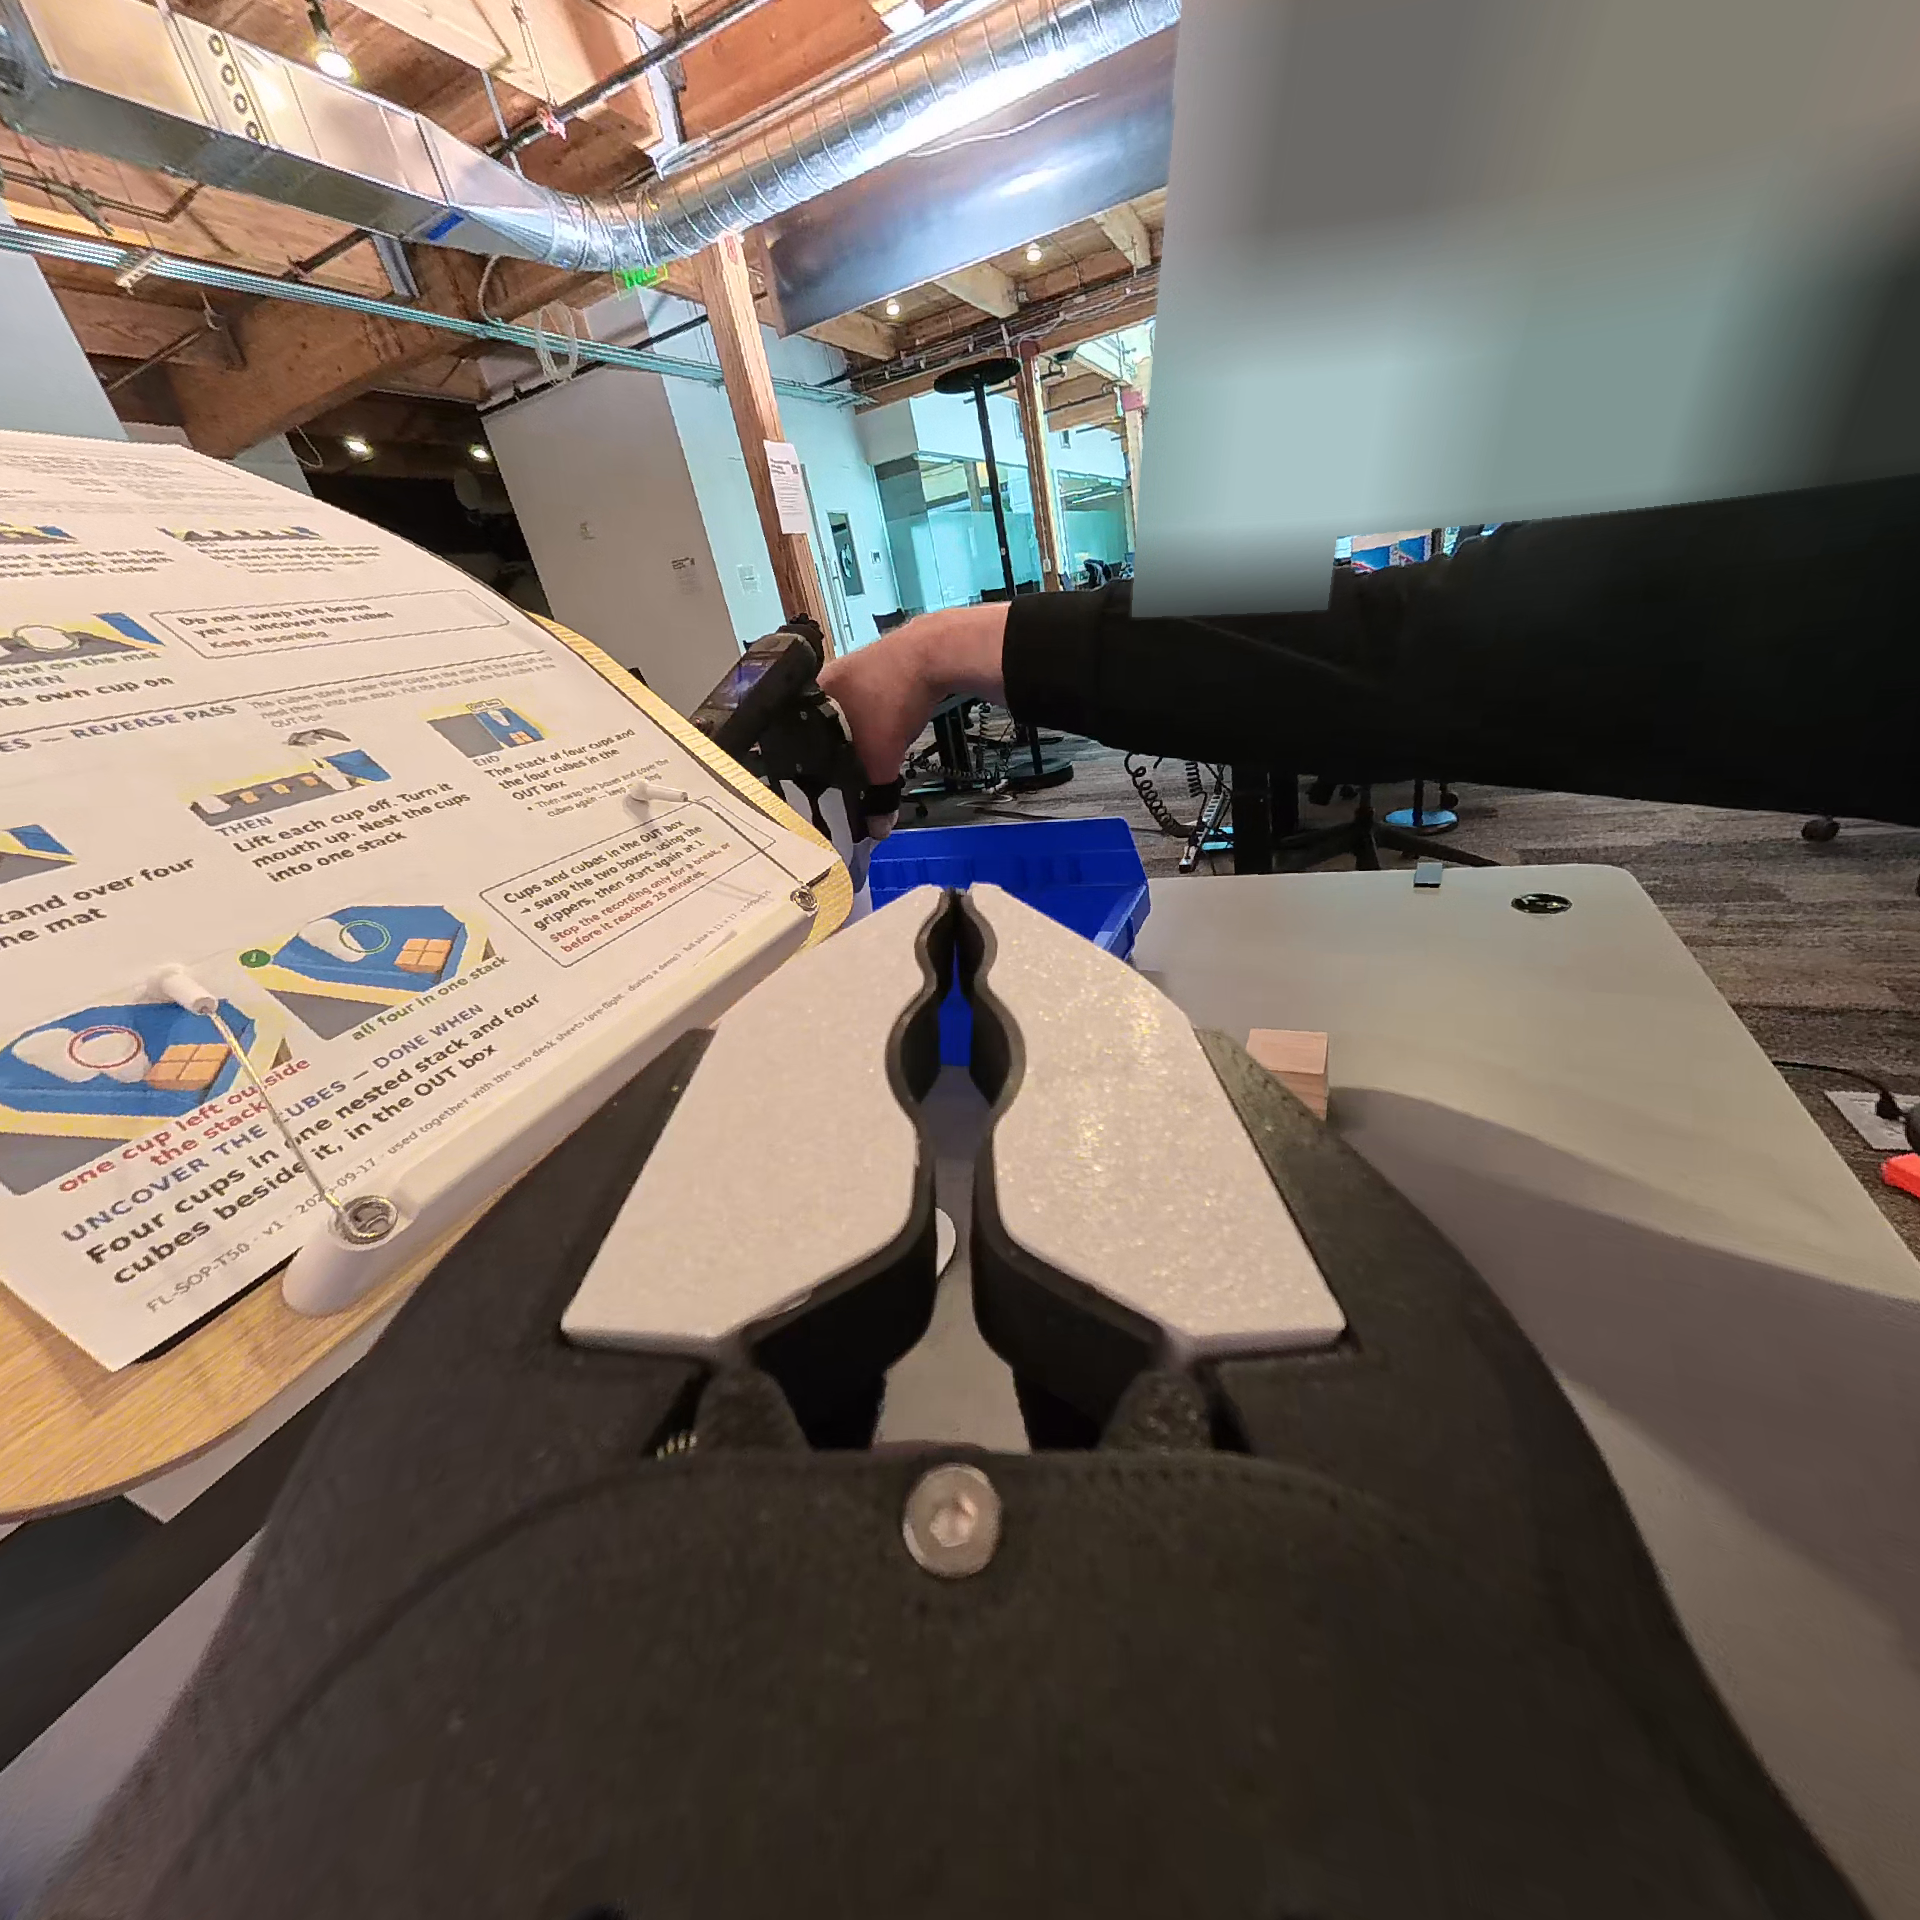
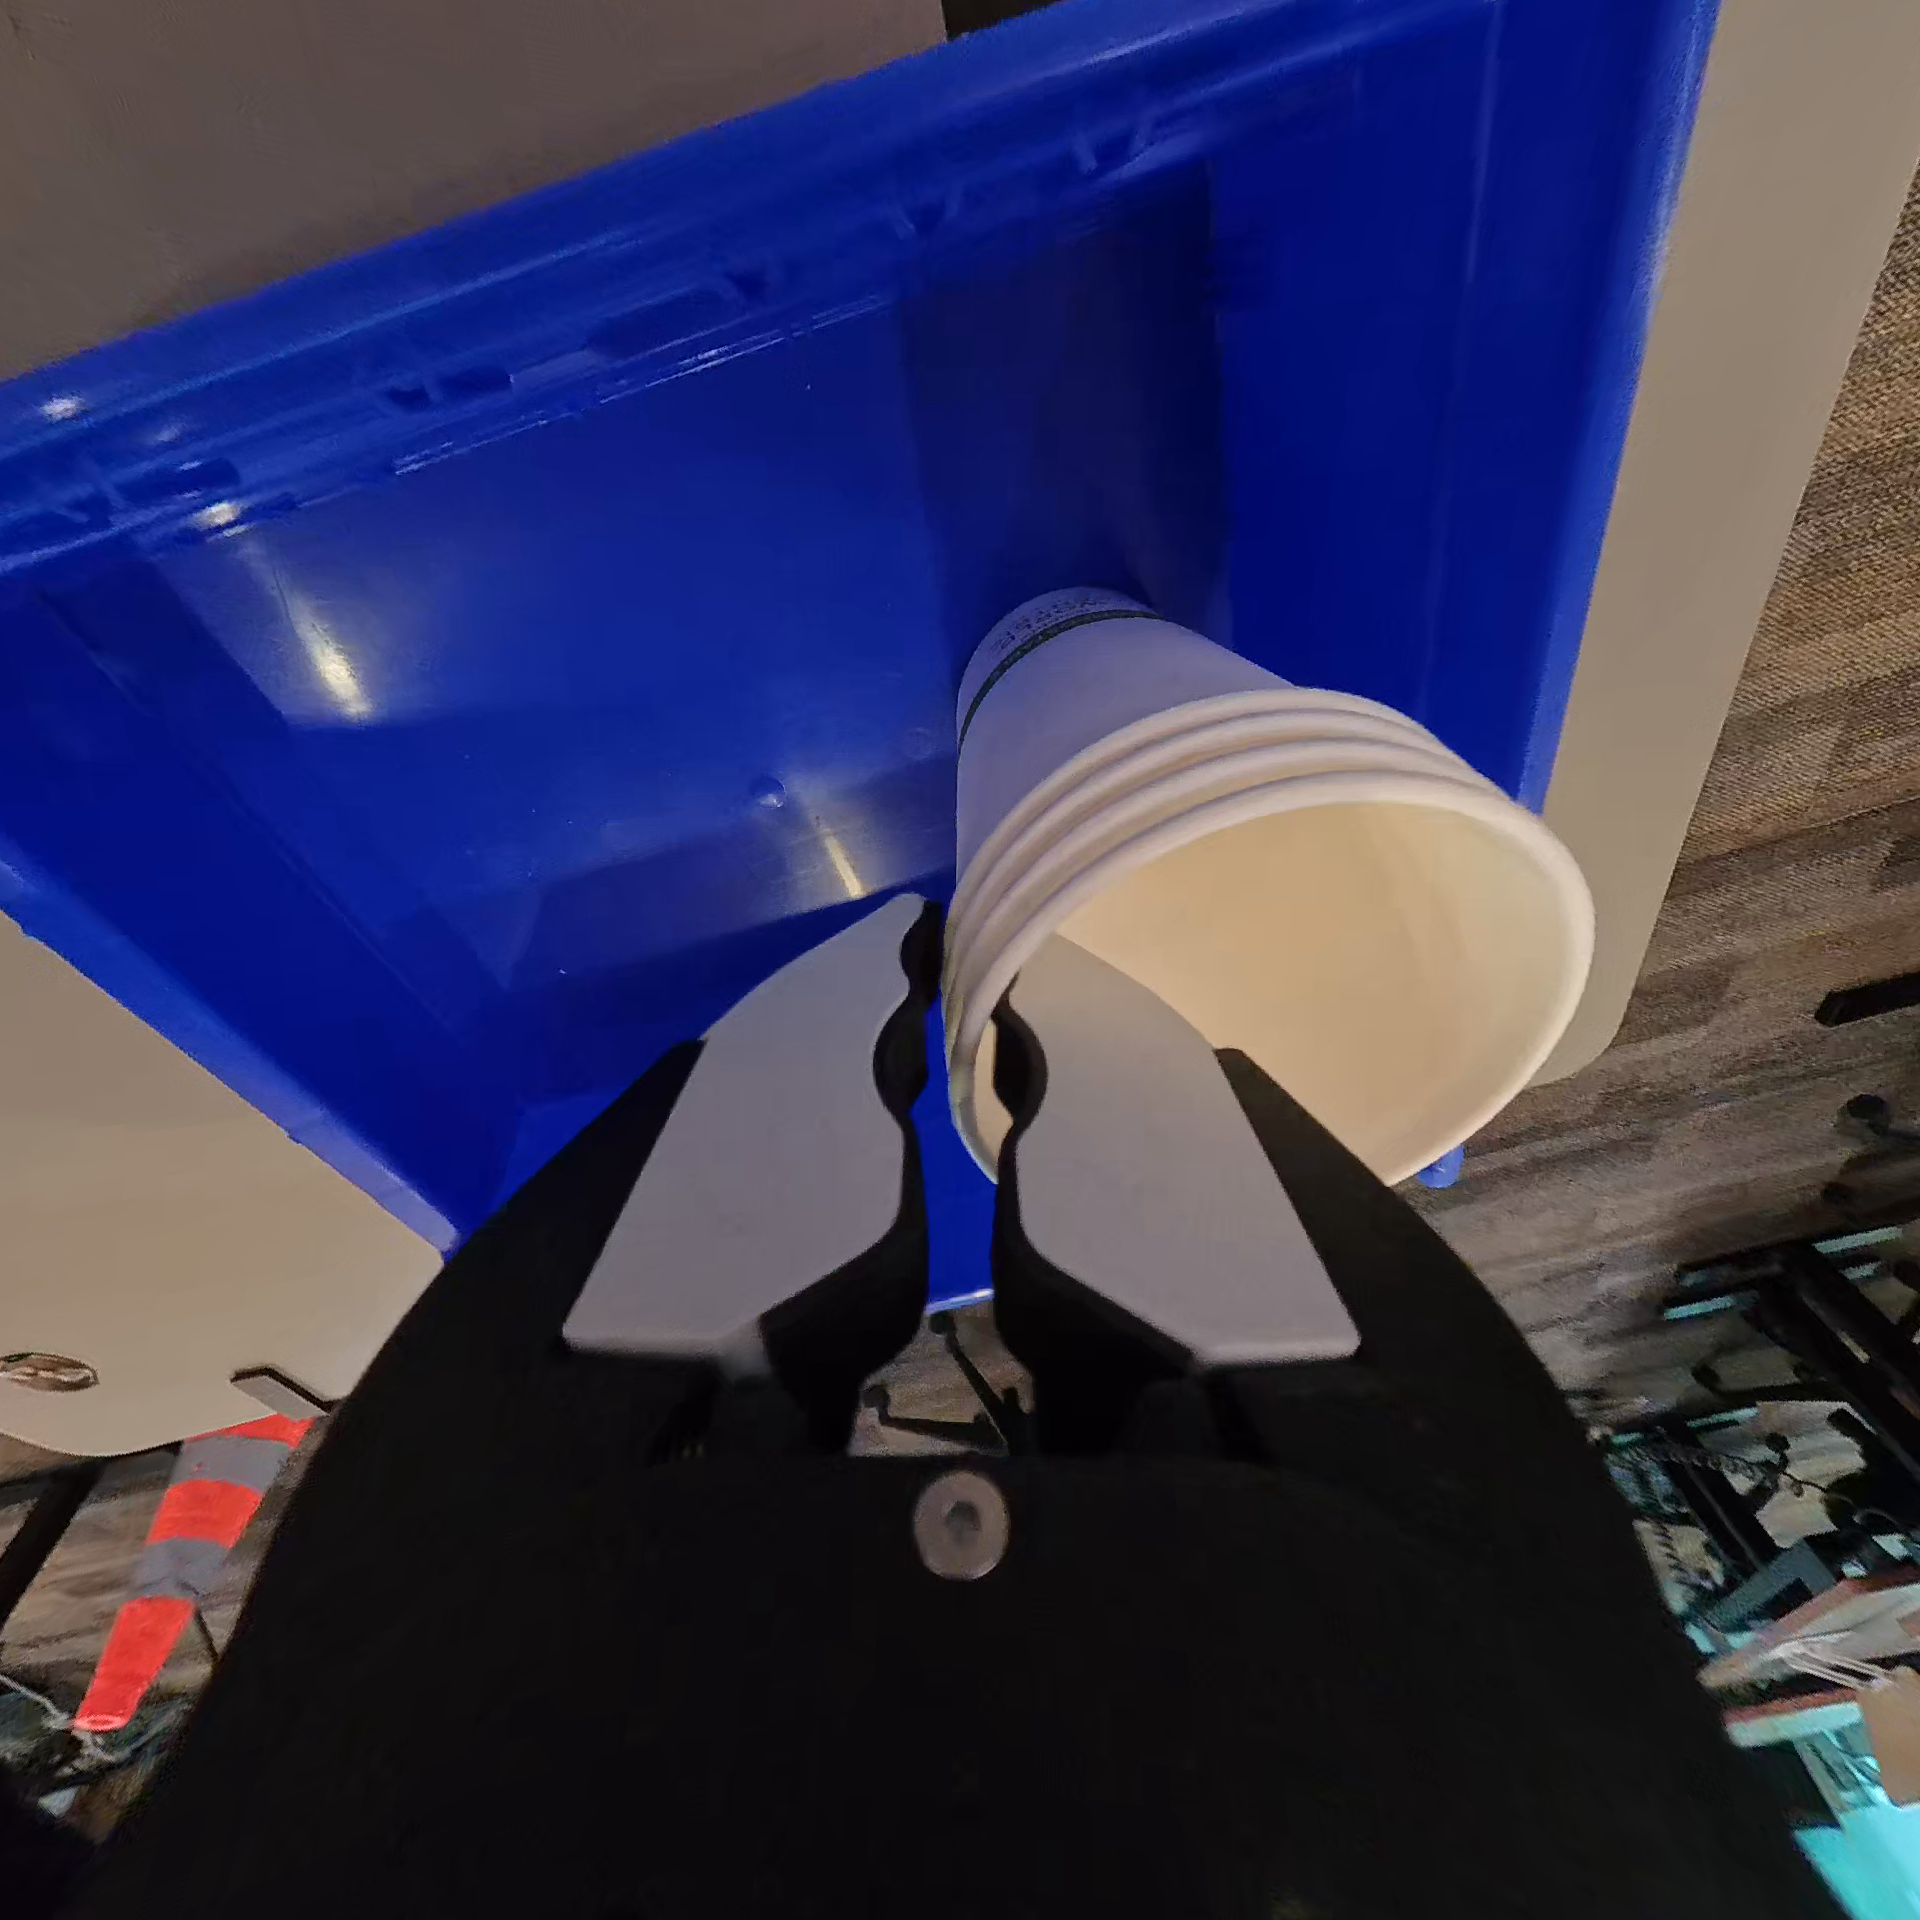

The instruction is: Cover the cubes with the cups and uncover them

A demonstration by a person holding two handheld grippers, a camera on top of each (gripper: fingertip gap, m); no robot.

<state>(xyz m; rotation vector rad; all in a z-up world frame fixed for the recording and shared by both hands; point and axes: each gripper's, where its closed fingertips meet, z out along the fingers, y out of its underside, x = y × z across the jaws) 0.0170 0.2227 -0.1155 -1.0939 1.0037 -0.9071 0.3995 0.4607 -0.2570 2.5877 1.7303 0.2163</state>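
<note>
Evidently, the right gripper (image 2: 961,956) was clamped on the rim of the nested paper cup stack (image 2: 1226,894), tilted inside the blue bin (image 2: 623,623), while the left gripper (image 1: 956,904), jaws together and empty, stood well apart near a wooden cube (image 1: 1288,1065).

instruction sheet (image 1: 312,831) on wooden board (image 1: 135,1382), grey table (image 1: 1455,997), orange cone (image 2: 197,1548) on floor.

bin (image 2: 644,582): glossy blue plastic | cups (image 2: 1226,852): matt white paper (smooth) | cube (image 1: 1288,1065): bare wood
</note>
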